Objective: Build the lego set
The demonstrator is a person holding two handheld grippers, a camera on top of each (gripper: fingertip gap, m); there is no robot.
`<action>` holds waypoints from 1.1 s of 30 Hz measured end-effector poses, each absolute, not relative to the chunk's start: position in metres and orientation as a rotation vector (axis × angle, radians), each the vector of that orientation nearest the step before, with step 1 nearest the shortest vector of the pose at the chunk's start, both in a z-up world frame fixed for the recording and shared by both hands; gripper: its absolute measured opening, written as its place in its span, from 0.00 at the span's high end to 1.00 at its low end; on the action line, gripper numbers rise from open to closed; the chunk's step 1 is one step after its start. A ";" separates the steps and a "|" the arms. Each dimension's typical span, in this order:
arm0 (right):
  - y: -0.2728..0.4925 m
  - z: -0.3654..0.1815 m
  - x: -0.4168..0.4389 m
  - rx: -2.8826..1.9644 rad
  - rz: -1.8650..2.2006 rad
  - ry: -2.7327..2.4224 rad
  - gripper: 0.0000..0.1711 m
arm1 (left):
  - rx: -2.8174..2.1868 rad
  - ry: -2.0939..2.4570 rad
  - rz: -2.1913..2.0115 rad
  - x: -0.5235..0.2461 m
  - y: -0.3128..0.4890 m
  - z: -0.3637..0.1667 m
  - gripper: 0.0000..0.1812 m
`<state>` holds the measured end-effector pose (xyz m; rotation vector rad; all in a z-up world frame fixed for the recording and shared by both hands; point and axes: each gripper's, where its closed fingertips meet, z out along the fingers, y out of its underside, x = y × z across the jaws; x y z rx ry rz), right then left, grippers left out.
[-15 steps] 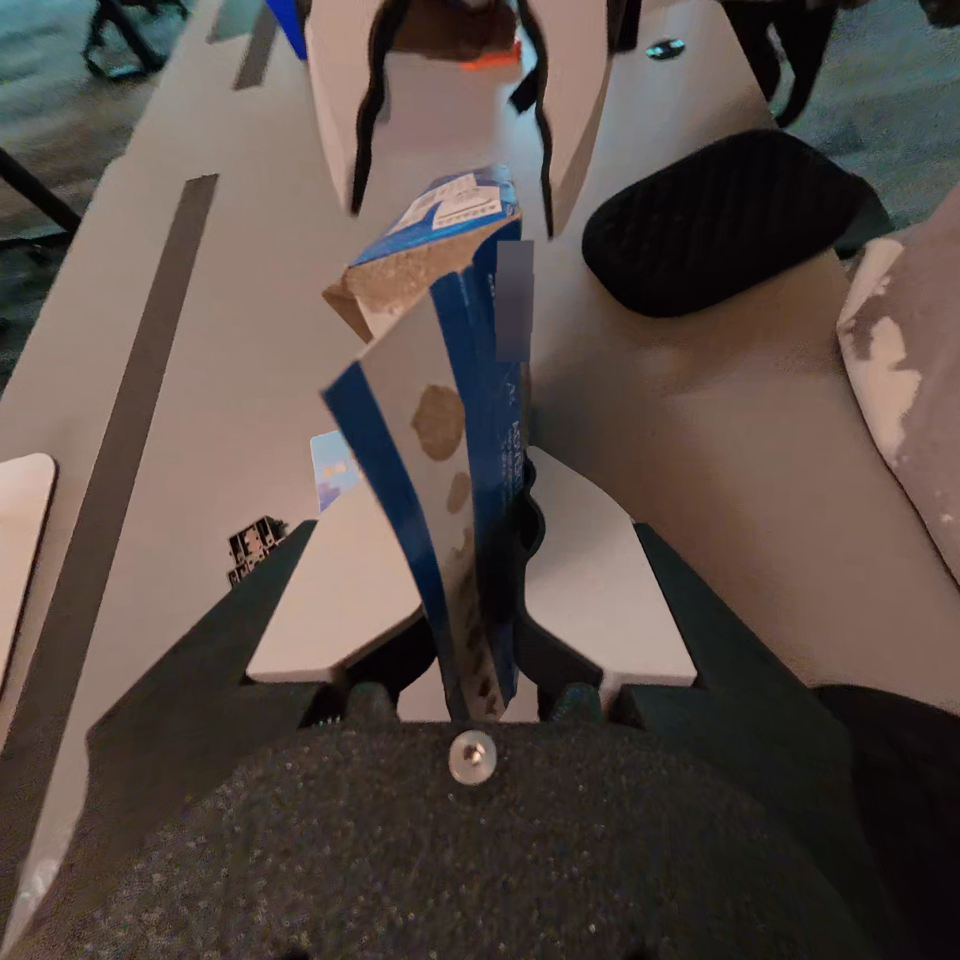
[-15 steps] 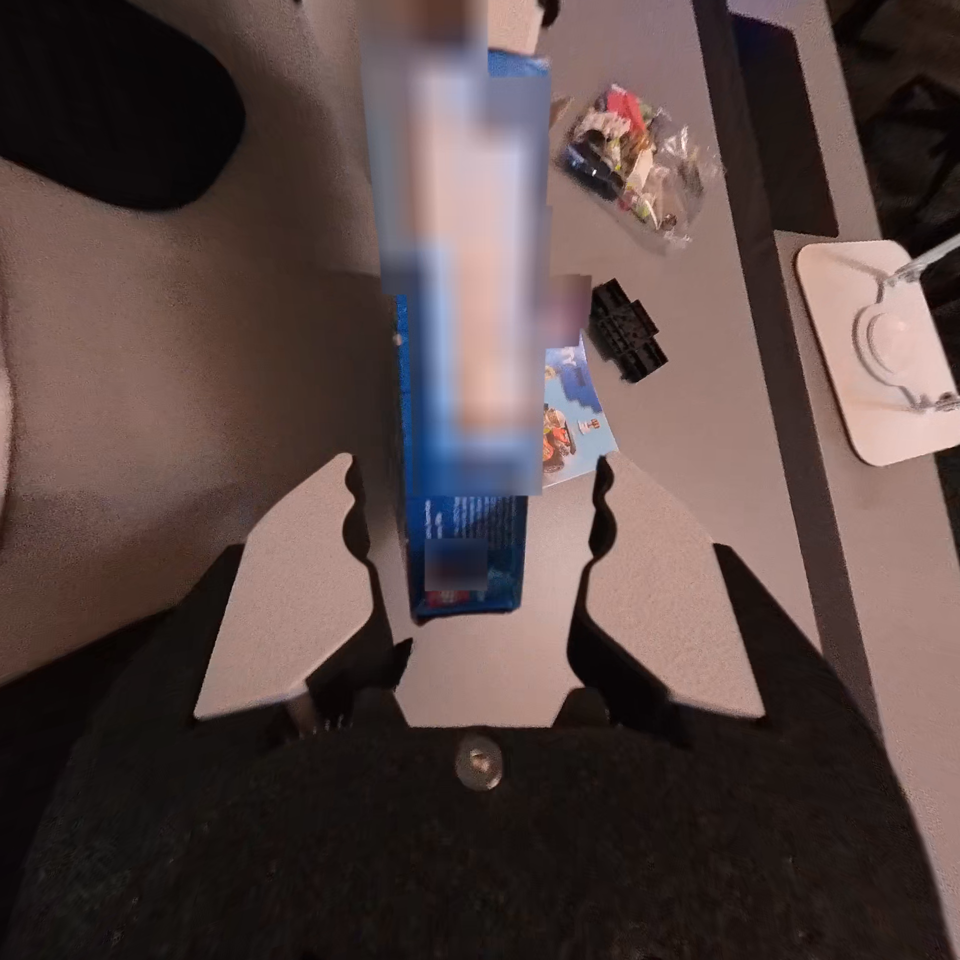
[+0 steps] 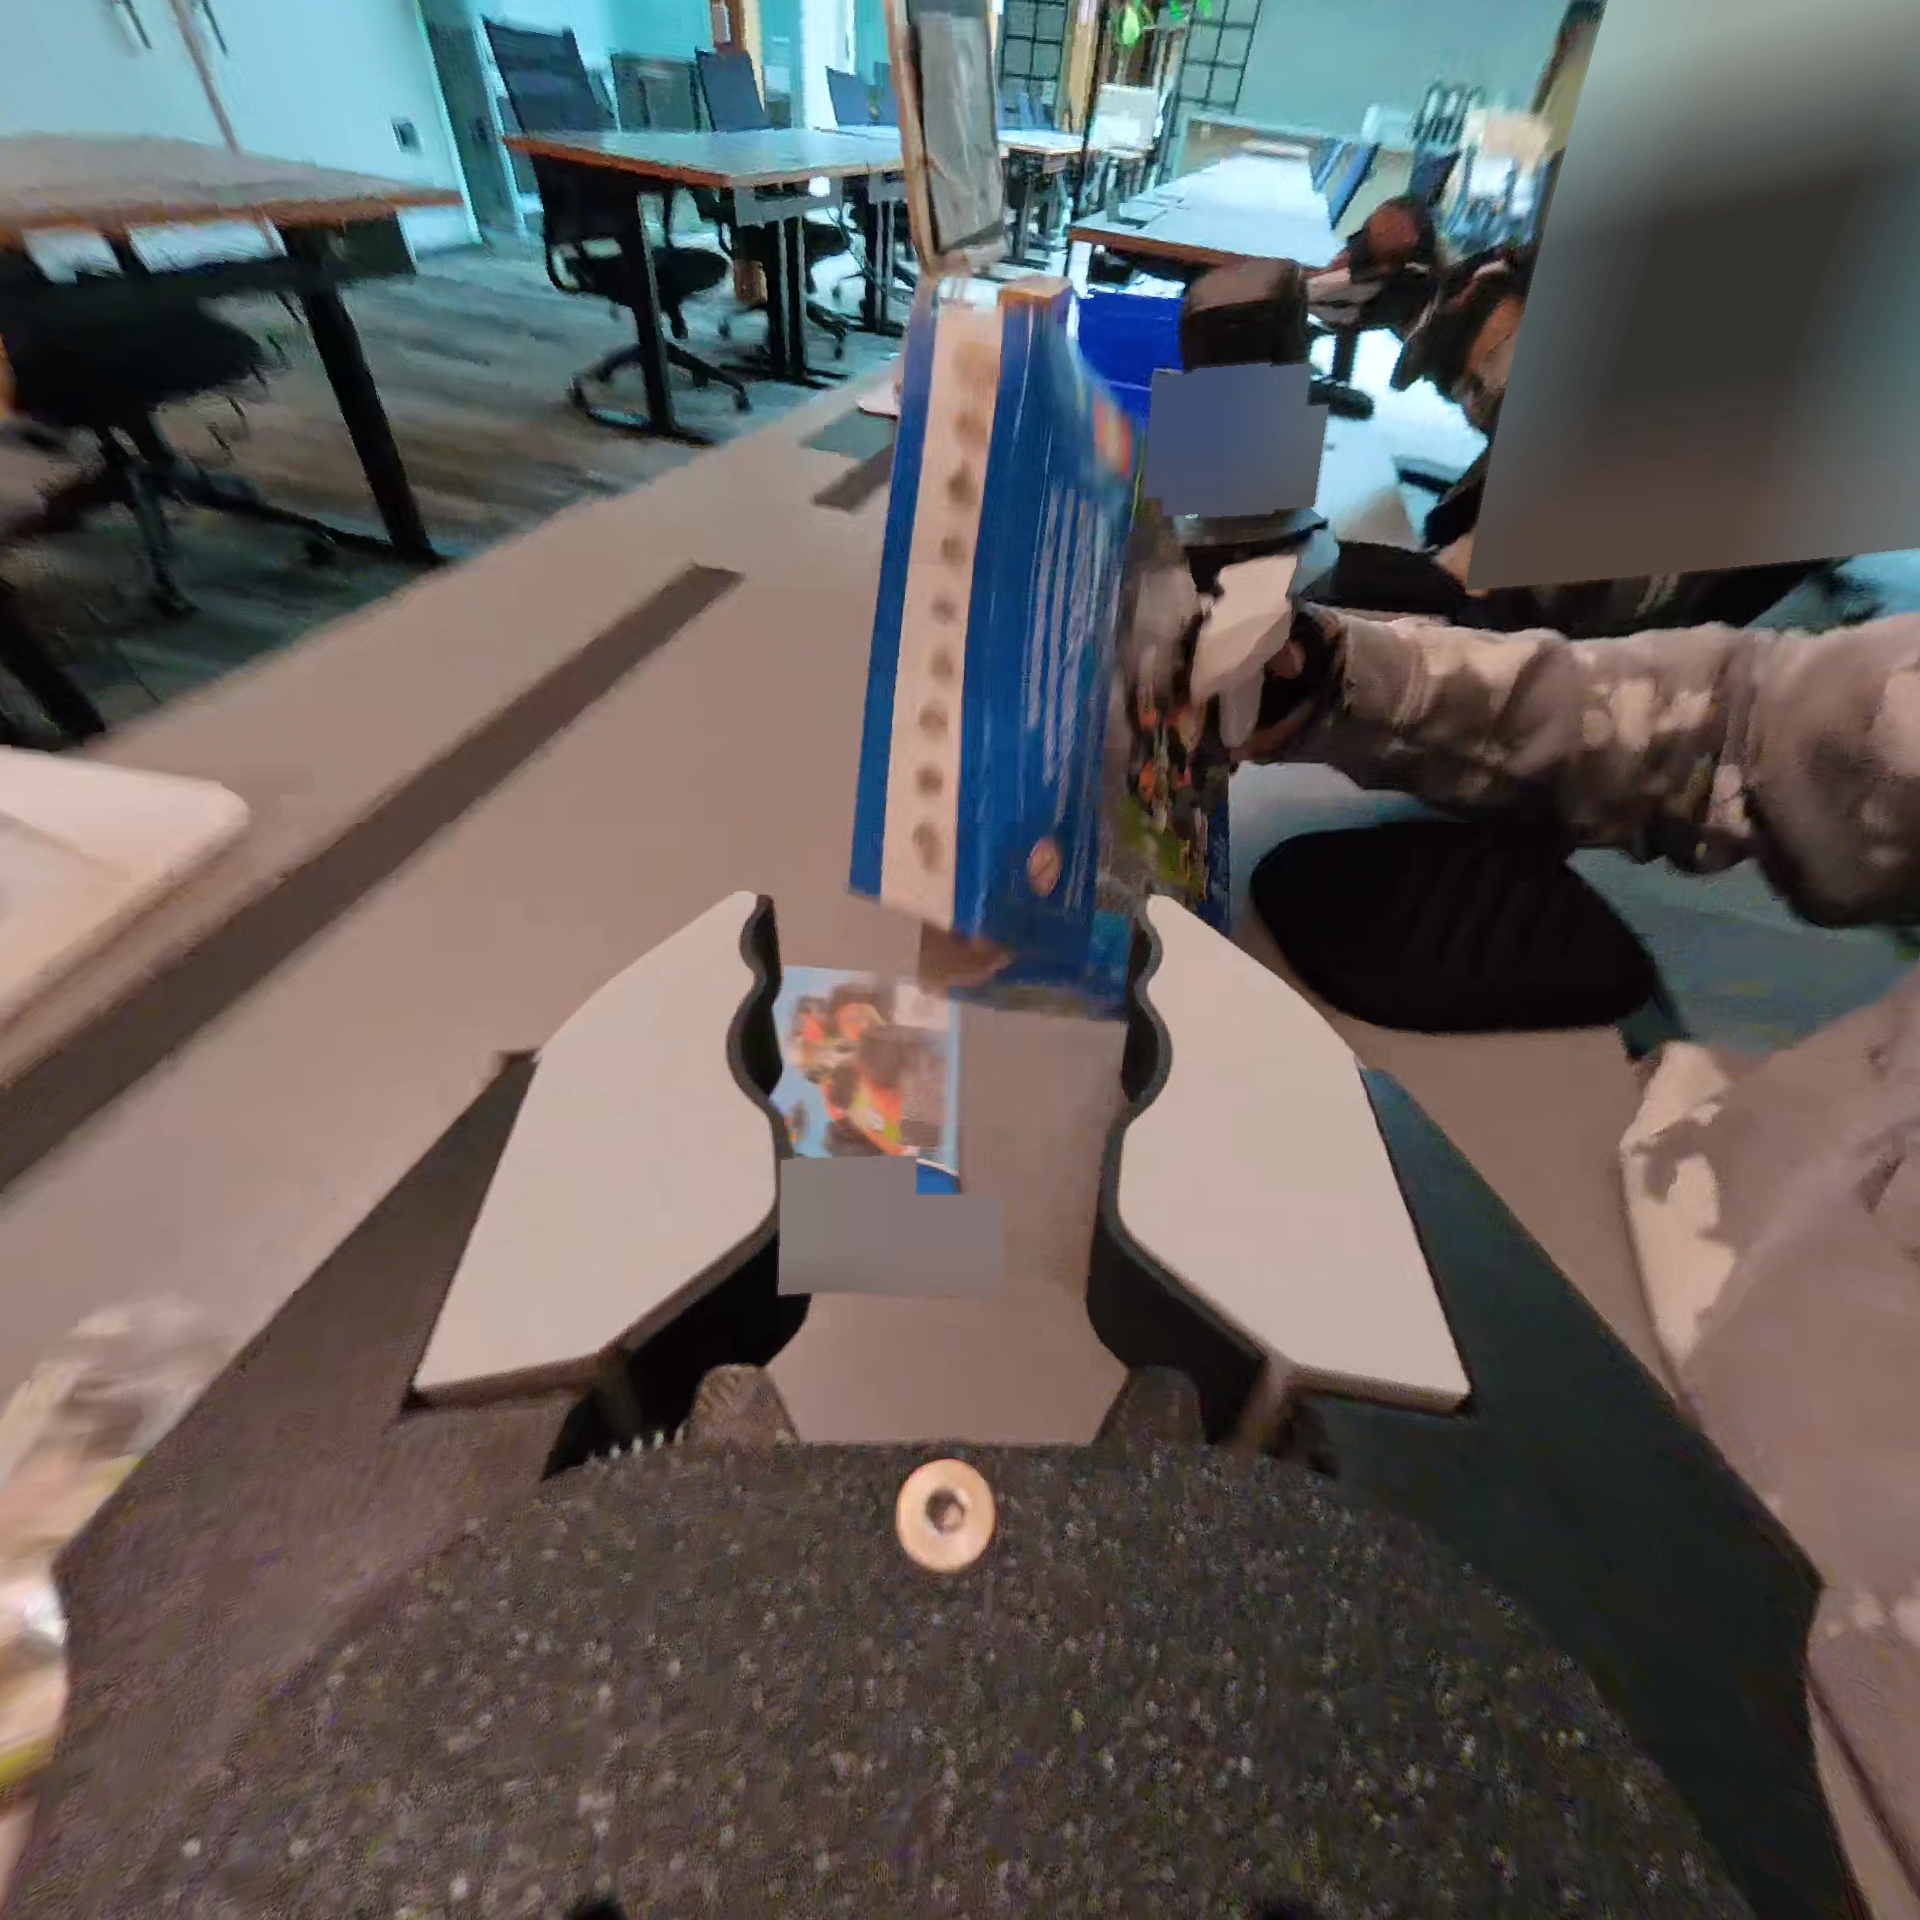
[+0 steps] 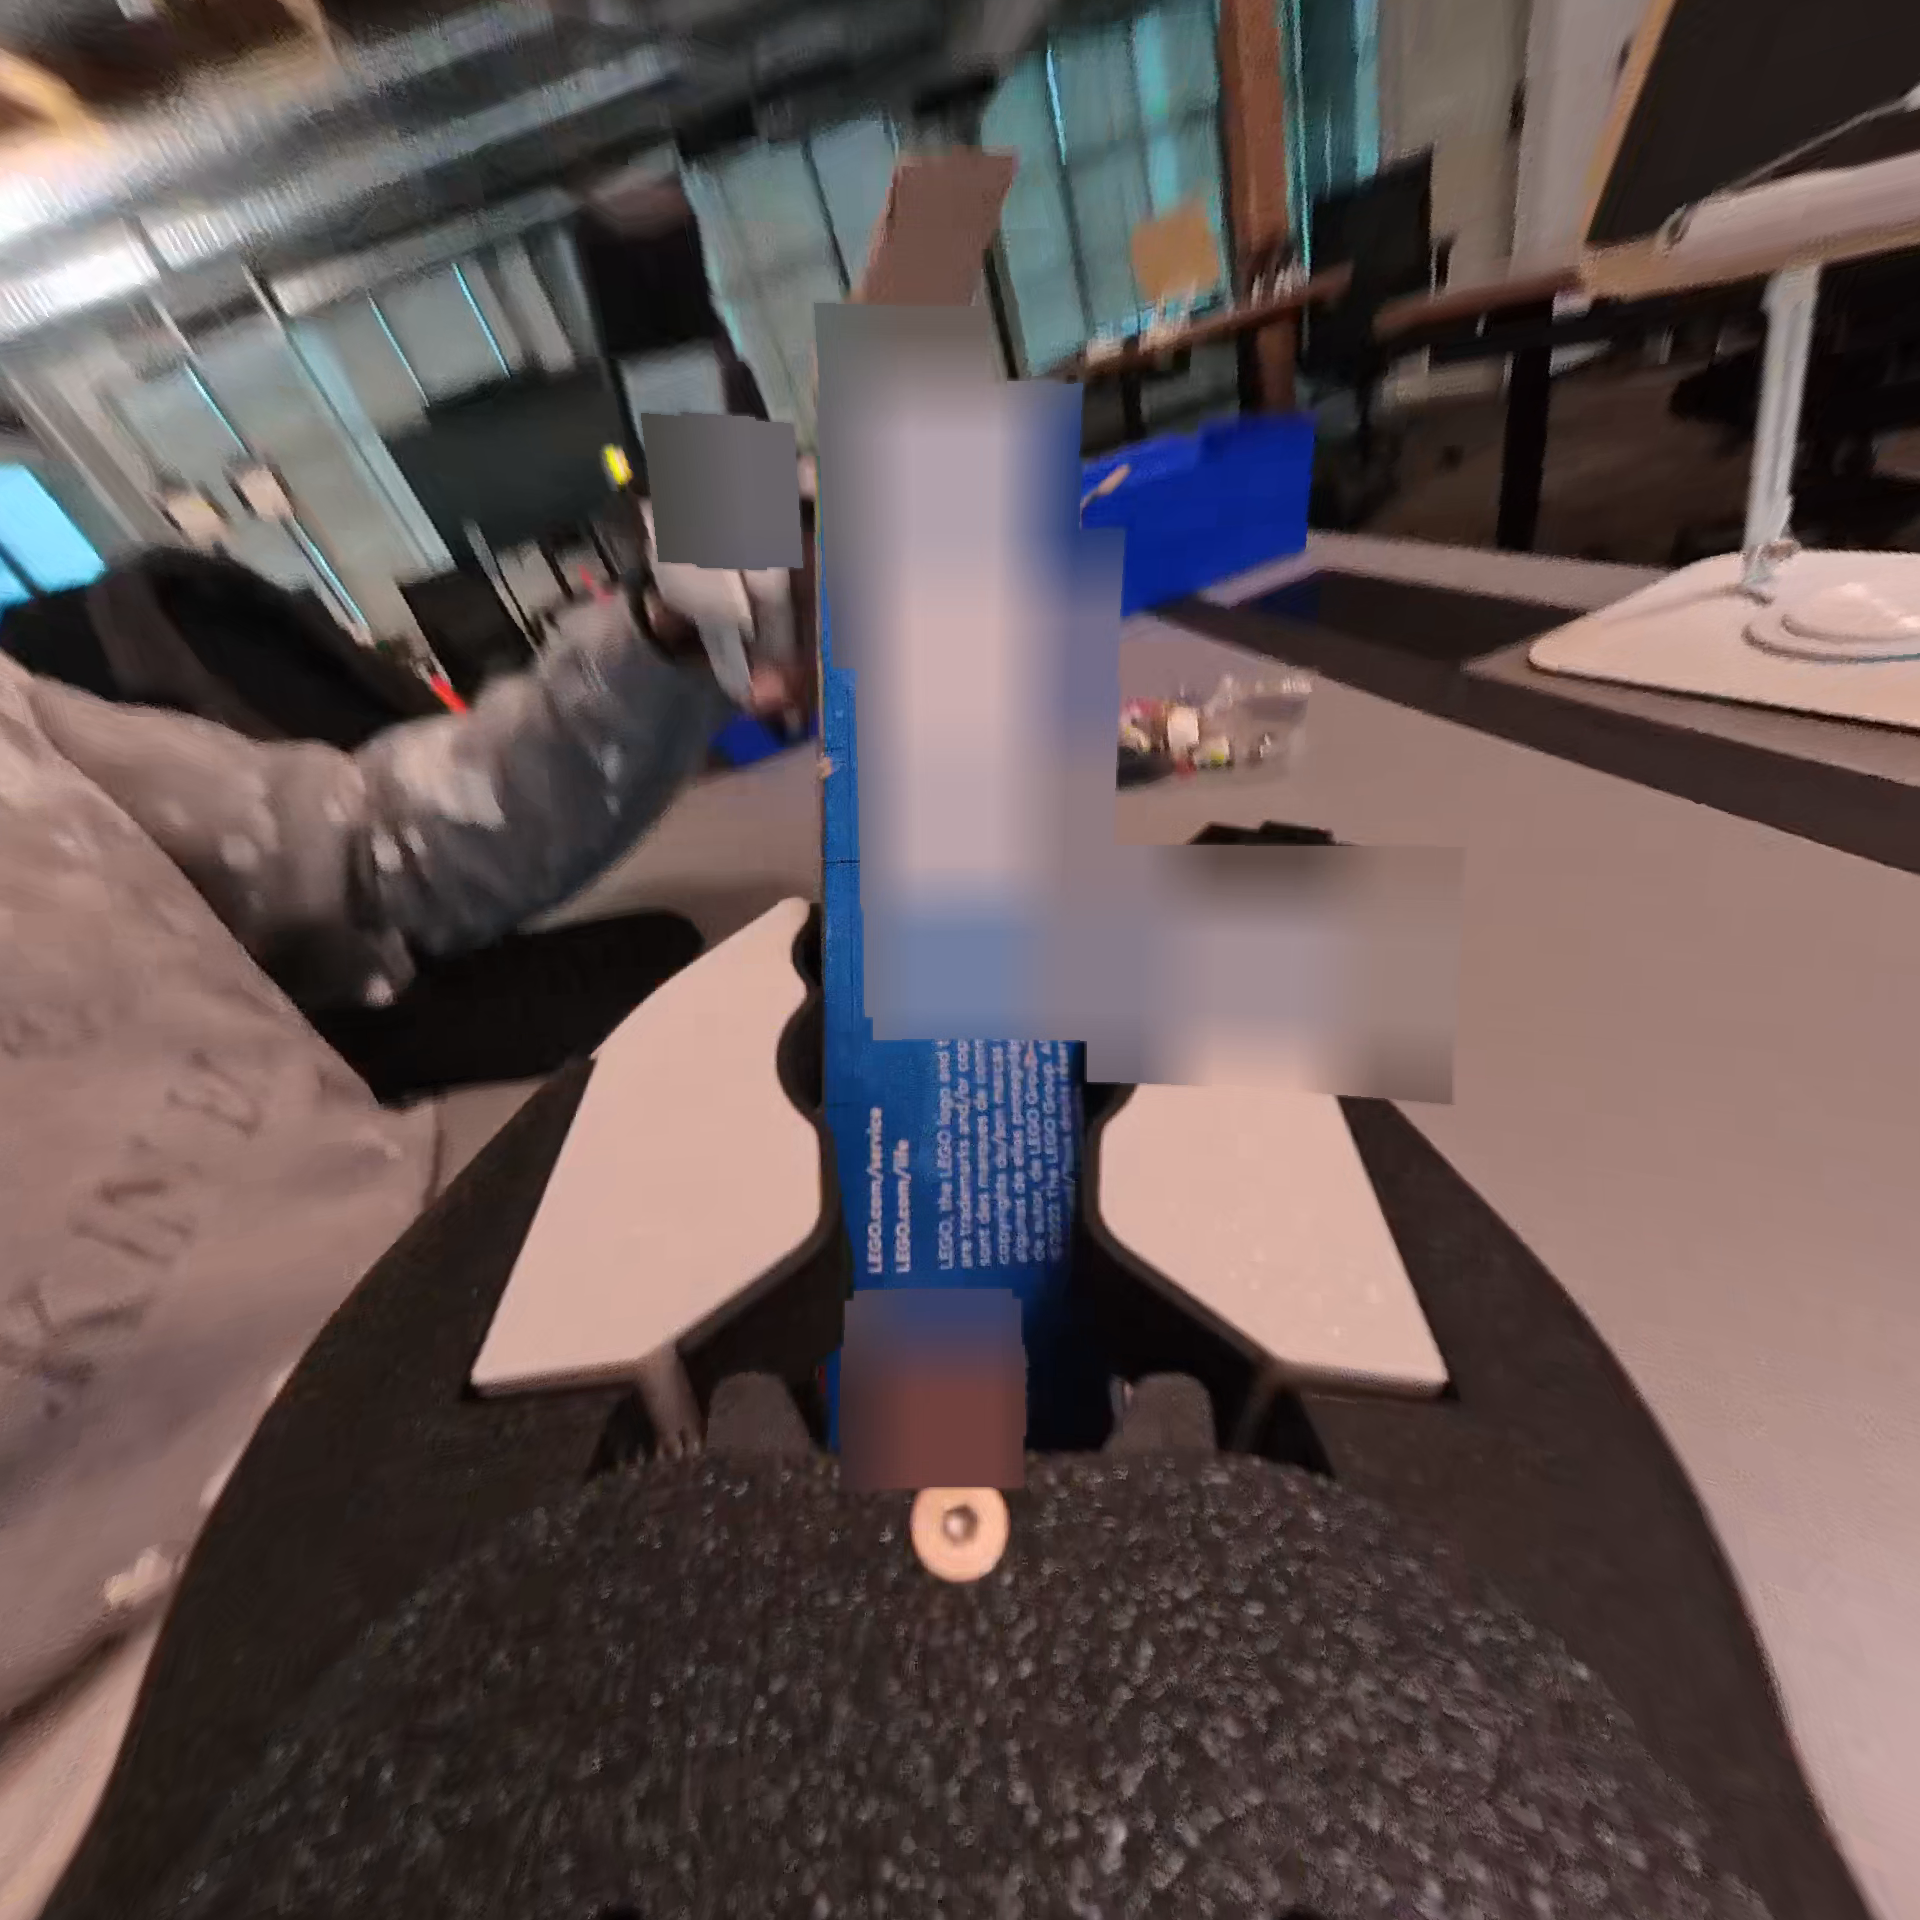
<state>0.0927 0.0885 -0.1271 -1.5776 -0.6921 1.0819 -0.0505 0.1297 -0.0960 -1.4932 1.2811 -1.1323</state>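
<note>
A tall blue Lego box [image 3: 1039, 675] stands upright over the grey table [image 3: 468, 883]. My right gripper [image 4: 956, 1101] is shut on the lower end of the box [image 4: 961, 1174]; its white fingers [image 3: 1236, 644] show at the box's right side in the left wrist view. My left gripper [image 3: 951, 914] is open and empty just in front of the box. The instruction booklet [image 3: 873, 1070] lies flat on the table between the left gripper's fingers. A clear bag of bricks [image 4: 1205, 717] and a small black piece [image 4: 1262, 831] lie on the table right of the box.
A black pad [image 3: 1455, 925] lies right of the box. A white lamp base [image 4: 1766, 634] stands at the far right, and also shows at the left in the left wrist view [image 3: 94, 831]. A blue bin [image 4: 1205, 499] sits behind. A person's patterned sleeves [image 3: 1558, 727] reach in.
My left gripper let go of the box flap and opened. My right gripper closed on the box. Both views tilted up from the table towards the room.
</note>
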 end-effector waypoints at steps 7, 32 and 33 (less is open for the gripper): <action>0.090 -0.103 0.086 -1.443 1.165 -0.556 0.72 | -1.610 1.306 -1.497 0.016 0.070 -0.169 0.48; 0.079 -0.148 0.097 -1.911 0.313 -1.245 0.49 | -1.435 2.224 -0.784 0.041 0.082 -0.137 0.72; 0.081 -0.153 0.101 -1.909 0.280 -1.234 0.49 | -1.425 2.228 -0.790 0.044 0.080 -0.137 0.72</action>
